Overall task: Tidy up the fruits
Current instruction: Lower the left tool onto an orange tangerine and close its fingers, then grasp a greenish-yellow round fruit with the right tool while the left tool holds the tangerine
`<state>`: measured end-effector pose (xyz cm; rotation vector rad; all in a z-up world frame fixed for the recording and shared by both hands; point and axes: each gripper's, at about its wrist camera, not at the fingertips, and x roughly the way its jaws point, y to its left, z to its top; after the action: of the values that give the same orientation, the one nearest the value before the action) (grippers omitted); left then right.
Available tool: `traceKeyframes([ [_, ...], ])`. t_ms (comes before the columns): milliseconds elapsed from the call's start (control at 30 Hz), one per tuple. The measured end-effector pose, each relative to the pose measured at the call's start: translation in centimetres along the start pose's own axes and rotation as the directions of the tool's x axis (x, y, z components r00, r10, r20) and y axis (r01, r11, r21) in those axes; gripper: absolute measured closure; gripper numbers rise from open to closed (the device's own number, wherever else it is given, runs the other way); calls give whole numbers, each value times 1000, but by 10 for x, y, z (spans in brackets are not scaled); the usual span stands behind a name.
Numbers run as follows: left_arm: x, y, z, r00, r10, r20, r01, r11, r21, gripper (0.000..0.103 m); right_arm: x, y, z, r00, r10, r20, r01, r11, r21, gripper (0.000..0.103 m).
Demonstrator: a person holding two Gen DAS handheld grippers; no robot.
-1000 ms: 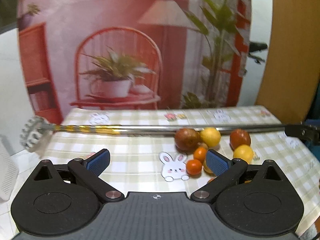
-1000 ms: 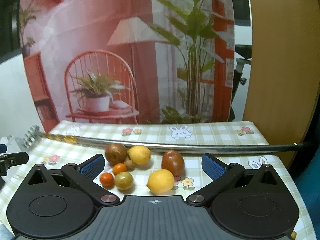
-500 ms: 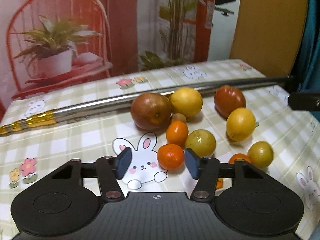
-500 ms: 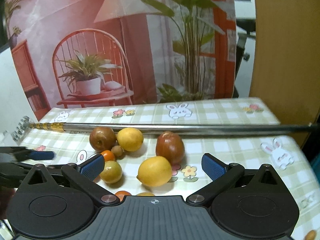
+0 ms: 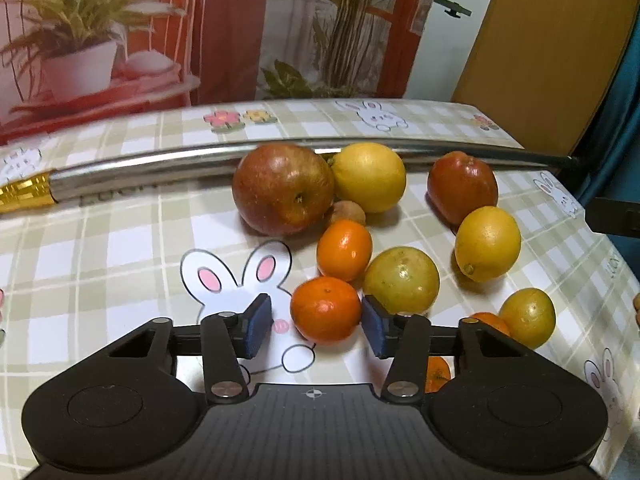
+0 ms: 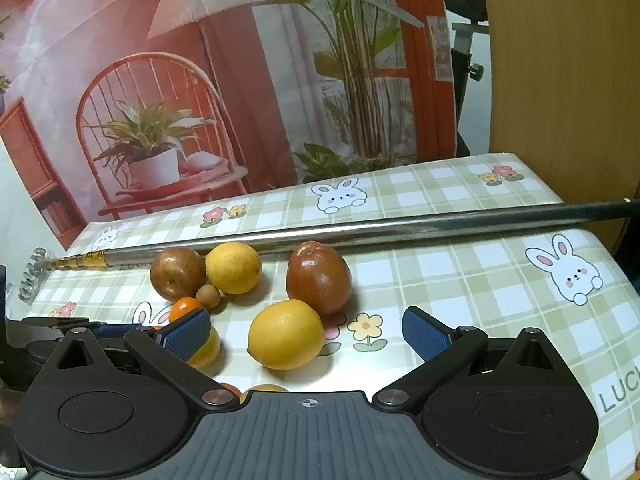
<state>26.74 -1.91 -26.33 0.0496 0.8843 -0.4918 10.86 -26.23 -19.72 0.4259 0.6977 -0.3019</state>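
A heap of fruit lies on the checked tablecloth (image 5: 100, 248). My left gripper (image 5: 316, 328) is low over it, and its jaws are closing around a small orange mandarin (image 5: 325, 314). A gap still shows at the left pad, so it is not gripped. Just beyond lie another mandarin (image 5: 344, 249), a yellow-green fruit (image 5: 401, 280), a brown-red apple (image 5: 283, 188), two lemons and a red apple (image 5: 462, 186). My right gripper (image 6: 306, 332) stands wide open. A lemon (image 6: 286, 334) lies on the cloth between and just ahead of its fingers, untouched.
A long metal rod (image 6: 360, 230) with a gold collar and a rake head (image 6: 32, 276) lies across the table behind the fruit. A printed backdrop stands at the far edge. A wooden panel (image 6: 560, 60) rises at the right, where the table ends.
My left gripper came down and forward to the fruit, and its jaws narrowed from wide open to either side of the mandarin. My right gripper sank closer to the lemon, still open.
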Motion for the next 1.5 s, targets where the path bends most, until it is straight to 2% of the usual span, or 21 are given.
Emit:
traceKeyframes([
  [67, 0, -1, -1, 1000, 1, 4, -1, 1000, 7, 55, 1, -1, 0, 1000, -2, -2, 2, 1000, 5, 1],
  [133, -1, -1, -1, 1000, -12, 7, 12, 1000, 10, 63, 2, -2, -1, 1000, -2, -5, 2, 1000, 11, 1],
  [400, -19, -1, -5, 999, 23, 46, -24, 1000, 10, 63, 4, -3, -4, 1000, 7, -26, -6, 1000, 20, 4],
  [567, -49, 2, -11, 995, 34, 98, -31, 999, -33, 63, 10, -5, -7, 999, 14, -33, -14, 1000, 10, 5],
  [700, -74, 0, -21, 988, 47, 144, -40, 998, -53, 63, 21, -3, -8, 998, 35, -46, -37, 998, -46, 7],
  [900, -97, -4, -38, 984, 42, 171, -25, 995, -97, 63, 47, 4, -10, 997, 44, -64, -52, 990, -130, 16],
  [1033, -103, -8, -46, 983, 54, 175, -40, 996, -83, 63, 65, 12, -15, 997, 42, -66, -54, 982, -179, 21],
  [1333, -107, -11, -56, 984, 47, 174, -31, 995, -94, 63, 82, 6, -20, 998, 62, -29, -65, 993, -99, 29],
  [1500, -107, -12, -60, 985, 49, 166, -32, 994, -100, 63, 88, 10, -25, 997, 63, -36, -66, 993, -100, 37],
])
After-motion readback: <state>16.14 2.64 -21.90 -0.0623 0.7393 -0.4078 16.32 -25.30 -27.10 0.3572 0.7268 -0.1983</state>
